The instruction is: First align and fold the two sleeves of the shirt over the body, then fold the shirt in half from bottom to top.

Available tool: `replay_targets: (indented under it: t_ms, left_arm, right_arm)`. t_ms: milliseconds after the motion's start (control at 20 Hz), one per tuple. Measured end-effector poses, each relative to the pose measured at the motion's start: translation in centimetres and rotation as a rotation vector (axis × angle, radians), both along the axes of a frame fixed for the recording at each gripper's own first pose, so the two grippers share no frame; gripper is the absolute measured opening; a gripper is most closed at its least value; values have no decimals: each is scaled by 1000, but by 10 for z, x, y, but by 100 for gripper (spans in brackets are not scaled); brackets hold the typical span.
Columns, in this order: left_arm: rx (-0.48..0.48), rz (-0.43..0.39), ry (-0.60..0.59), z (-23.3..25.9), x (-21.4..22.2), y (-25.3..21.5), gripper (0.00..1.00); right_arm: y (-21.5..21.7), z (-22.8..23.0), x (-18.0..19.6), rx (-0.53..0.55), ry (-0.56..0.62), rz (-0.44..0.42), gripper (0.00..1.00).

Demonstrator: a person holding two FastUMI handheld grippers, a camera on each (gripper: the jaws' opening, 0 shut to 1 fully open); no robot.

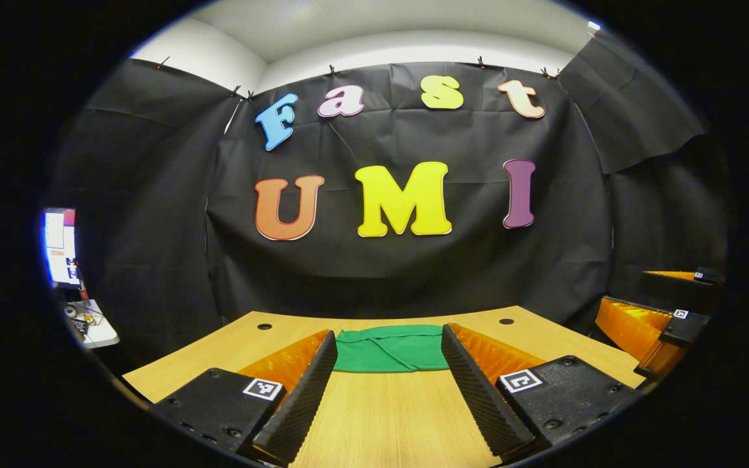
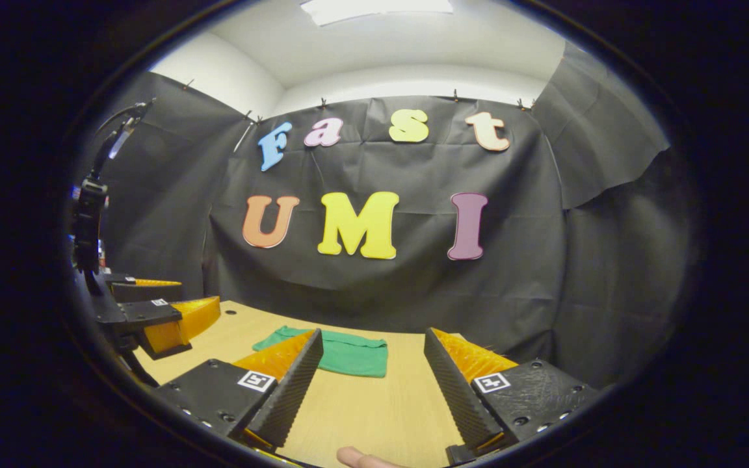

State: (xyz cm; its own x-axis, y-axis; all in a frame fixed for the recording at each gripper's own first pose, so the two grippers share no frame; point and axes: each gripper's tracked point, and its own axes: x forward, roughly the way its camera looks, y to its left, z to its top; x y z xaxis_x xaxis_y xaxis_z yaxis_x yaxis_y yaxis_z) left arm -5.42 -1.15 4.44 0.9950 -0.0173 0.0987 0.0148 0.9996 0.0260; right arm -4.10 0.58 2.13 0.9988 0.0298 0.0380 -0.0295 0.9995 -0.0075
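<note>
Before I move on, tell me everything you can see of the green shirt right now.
The green shirt is plain soft cloth, lying flat on the wooden table near its far edge, by the black cloth wall. It looks already folded into a compact rectangle with layered edges and light creases; no sleeve sticks out. Nothing rests on it. The left gripper and right gripper are both open, clear of it.

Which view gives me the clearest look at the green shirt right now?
The left gripper view: the green shirt lies centred between its open claw's fingers on the table. The right gripper view shows the shirt off to the left, partly hidden by a finger.
</note>
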Motion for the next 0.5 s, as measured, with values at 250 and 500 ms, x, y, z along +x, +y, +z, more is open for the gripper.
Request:
replay_targets:
  t_ms: [250, 500]
  left_arm:
    - [32, -54, -23, -8, -5, -4, 100]
    - [14, -46, 36, -28, -2, 15, 100]
  right_arm:
    - [-9, 11, -9, 6, -25, -59, 95]
    - [9, 14, -10, -43, -38, -79, 95]
